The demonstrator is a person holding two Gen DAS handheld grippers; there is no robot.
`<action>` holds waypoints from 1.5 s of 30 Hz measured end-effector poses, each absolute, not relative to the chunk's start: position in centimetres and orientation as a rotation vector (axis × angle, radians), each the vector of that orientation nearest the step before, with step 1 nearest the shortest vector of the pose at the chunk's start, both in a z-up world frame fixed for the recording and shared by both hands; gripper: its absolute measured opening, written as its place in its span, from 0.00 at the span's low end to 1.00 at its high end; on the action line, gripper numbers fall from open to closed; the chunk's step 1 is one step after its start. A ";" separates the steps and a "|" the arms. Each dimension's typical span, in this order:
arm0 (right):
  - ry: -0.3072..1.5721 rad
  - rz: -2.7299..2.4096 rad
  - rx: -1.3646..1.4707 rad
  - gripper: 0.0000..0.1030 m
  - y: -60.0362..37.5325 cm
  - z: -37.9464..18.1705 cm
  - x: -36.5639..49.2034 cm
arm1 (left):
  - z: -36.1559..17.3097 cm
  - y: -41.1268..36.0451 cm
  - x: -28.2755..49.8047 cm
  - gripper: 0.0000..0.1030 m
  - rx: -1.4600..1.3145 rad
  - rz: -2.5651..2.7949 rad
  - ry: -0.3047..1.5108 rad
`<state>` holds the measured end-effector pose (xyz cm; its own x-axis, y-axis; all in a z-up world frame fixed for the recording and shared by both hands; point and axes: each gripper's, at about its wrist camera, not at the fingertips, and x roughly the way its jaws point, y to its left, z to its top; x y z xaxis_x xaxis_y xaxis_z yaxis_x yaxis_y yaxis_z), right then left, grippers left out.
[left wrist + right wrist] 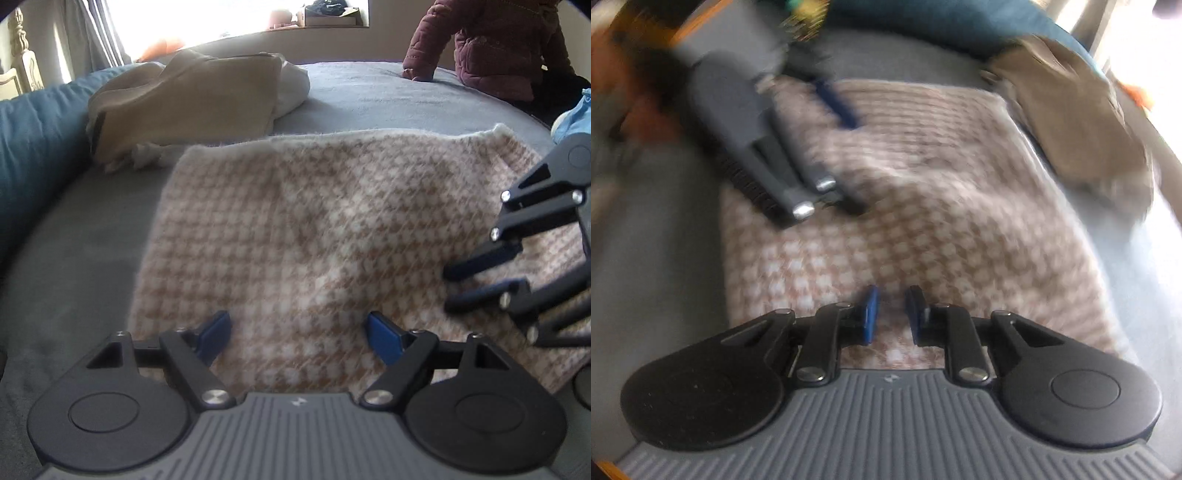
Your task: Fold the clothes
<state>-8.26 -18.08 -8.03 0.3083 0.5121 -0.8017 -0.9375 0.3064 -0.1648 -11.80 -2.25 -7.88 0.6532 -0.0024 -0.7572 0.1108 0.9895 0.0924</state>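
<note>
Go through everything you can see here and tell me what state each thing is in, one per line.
Houndstooth garment: folded flat on the bed, gripped by nothing.
Left gripper: wide open, over the garment's near edge.
Right gripper: narrowly open, nothing between its pads.
Beige clothes: loosely piled, not neatly folded.
Bed cover: spread smooth.

Daylight is pouring in hard through the window point(236, 18) at the top of the frame, blowing out above a cluttered sill point(325, 16), with grey curtains point(92, 33) hanging upper left over the grey-covered bed point(369, 92).
</note>
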 end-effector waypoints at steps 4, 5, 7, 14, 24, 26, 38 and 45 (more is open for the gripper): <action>0.693 1.018 -0.546 0.15 -18.8 -5.1 -7.5 | -7.9 -1.7 -11.9 0.83 0.132 -0.095 0.840; 0.675 0.999 -0.523 0.15 -18.9 -4.7 -7.1 | -8.0 -1.6 -11.9 0.83 0.131 -0.097 0.834; 0.653 0.943 -0.522 0.15 -18.9 -5.2 -5.9 | -7.9 -1.6 -11.6 0.83 0.117 -0.093 0.832; 0.742 0.870 -0.377 0.15 -20.0 -7.5 -3.5 | -6.6 -1.4 -11.4 0.80 0.109 -0.101 0.811; 0.761 0.751 -0.255 0.15 -19.9 -7.8 0.8 | -6.3 -3.9 -10.3 0.80 0.137 -0.137 0.852; 0.753 0.738 -0.184 0.16 -20.2 -6.4 1.0 | -6.4 -4.3 -10.2 0.80 0.145 -0.131 0.863; 0.800 0.619 -0.090 0.19 -20.7 -6.1 2.4 | -6.3 -4.8 -9.8 0.86 0.124 -0.049 1.006; 0.841 0.603 -0.146 0.22 -21.0 -8.4 2.2 | -6.6 -5.4 -9.9 0.91 0.123 0.020 1.030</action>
<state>2.16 -21.00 -8.38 0.5120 0.4429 -0.7360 -0.5549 0.8246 0.1101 -9.92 -5.45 -6.62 0.5149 0.0748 -0.8540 0.0414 0.9929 0.1119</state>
